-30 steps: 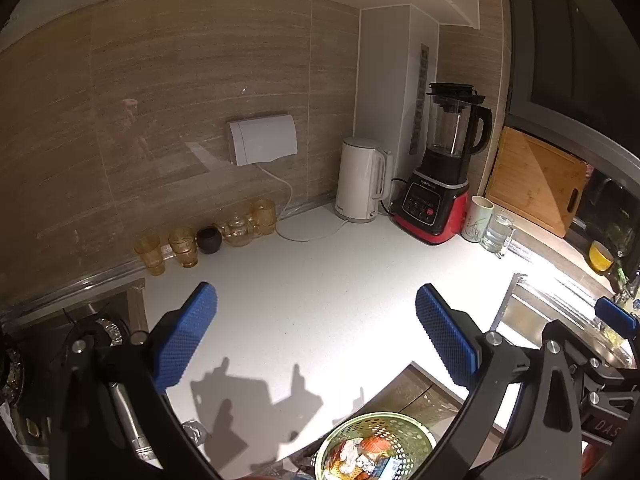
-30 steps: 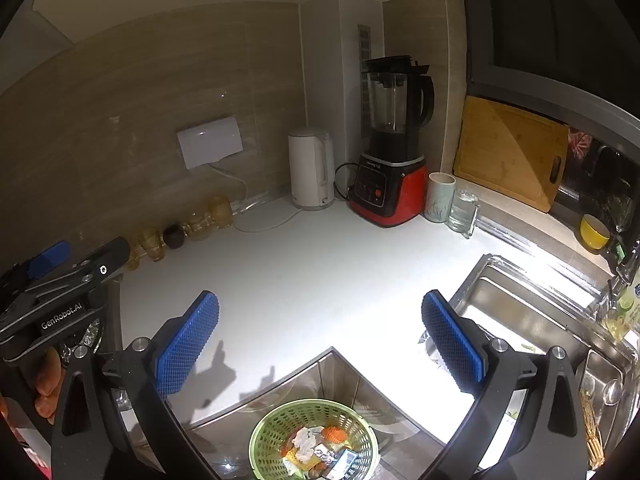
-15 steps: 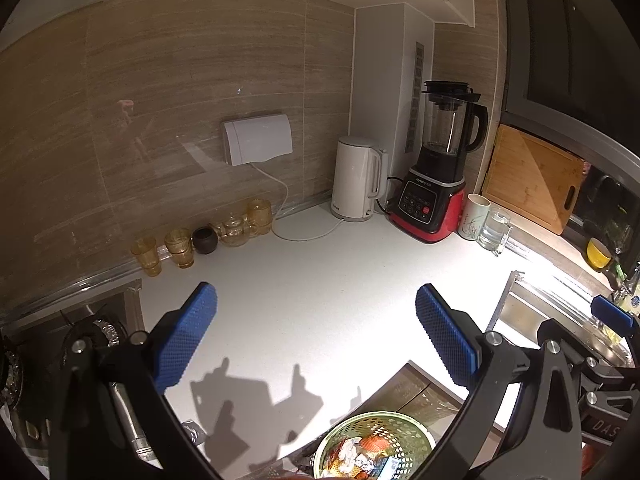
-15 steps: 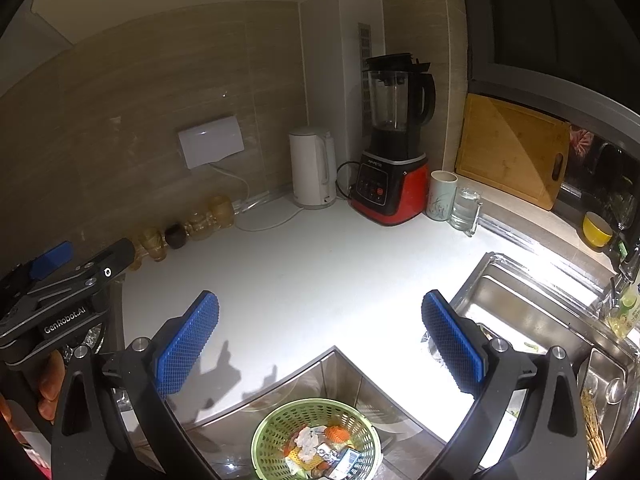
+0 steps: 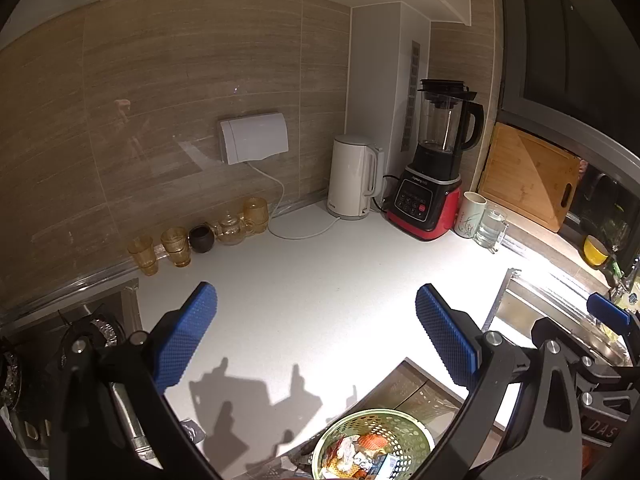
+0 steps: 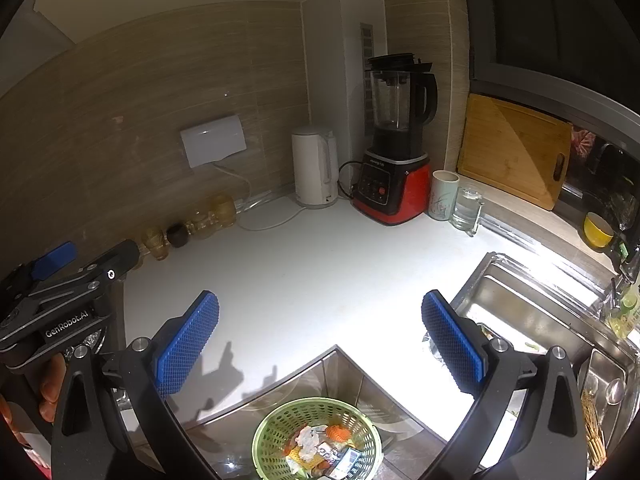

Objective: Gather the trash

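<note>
Green basket [image 6: 316, 438] below the near counter edge holds the trash [image 6: 320, 446]; both the left gripper [image 5: 316, 338] and right gripper [image 6: 320, 344] hang agape, empty. Scan the white counter [image 6: 312, 264] before finishing.

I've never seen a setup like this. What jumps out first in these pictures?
Two blue-padded grippers, left and right, hang wide open over a white counter. Below them a green basket holds colourful trash. By the back wall stands a red and black blender beside a white kettle.

Bare countertop [image 6: 312, 280]; appliances along back wall [image 6: 160, 92].
</note>
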`<state>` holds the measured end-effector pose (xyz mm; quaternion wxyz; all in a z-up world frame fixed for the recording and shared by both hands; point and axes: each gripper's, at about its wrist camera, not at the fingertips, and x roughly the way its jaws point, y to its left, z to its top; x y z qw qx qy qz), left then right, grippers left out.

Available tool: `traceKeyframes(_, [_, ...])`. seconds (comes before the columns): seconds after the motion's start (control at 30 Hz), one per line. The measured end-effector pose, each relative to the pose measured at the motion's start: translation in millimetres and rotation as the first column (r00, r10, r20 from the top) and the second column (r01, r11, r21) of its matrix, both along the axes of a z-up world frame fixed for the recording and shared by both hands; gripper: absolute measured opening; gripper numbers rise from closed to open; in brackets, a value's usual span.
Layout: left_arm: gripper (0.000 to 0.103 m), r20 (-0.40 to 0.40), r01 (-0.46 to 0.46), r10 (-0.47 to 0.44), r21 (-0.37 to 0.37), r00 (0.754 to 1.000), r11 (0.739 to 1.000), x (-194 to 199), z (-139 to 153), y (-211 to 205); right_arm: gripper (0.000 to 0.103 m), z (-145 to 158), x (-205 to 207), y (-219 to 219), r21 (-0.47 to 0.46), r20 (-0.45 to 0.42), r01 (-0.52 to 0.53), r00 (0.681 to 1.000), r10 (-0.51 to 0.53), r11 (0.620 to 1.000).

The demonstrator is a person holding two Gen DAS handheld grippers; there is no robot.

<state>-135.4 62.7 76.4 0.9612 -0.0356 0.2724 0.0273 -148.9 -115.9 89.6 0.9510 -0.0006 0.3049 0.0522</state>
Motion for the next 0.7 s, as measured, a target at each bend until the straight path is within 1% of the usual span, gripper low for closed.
traceKeyframes(0.7, [0.095,-0.004,-0.002,0.002,-0.011,1.0,1.0,-2.7,-0.2,0.1,0.101,0.4,-1.1,4.5,-0.001,0.003,-0.004,1.0,0.004,1.0])
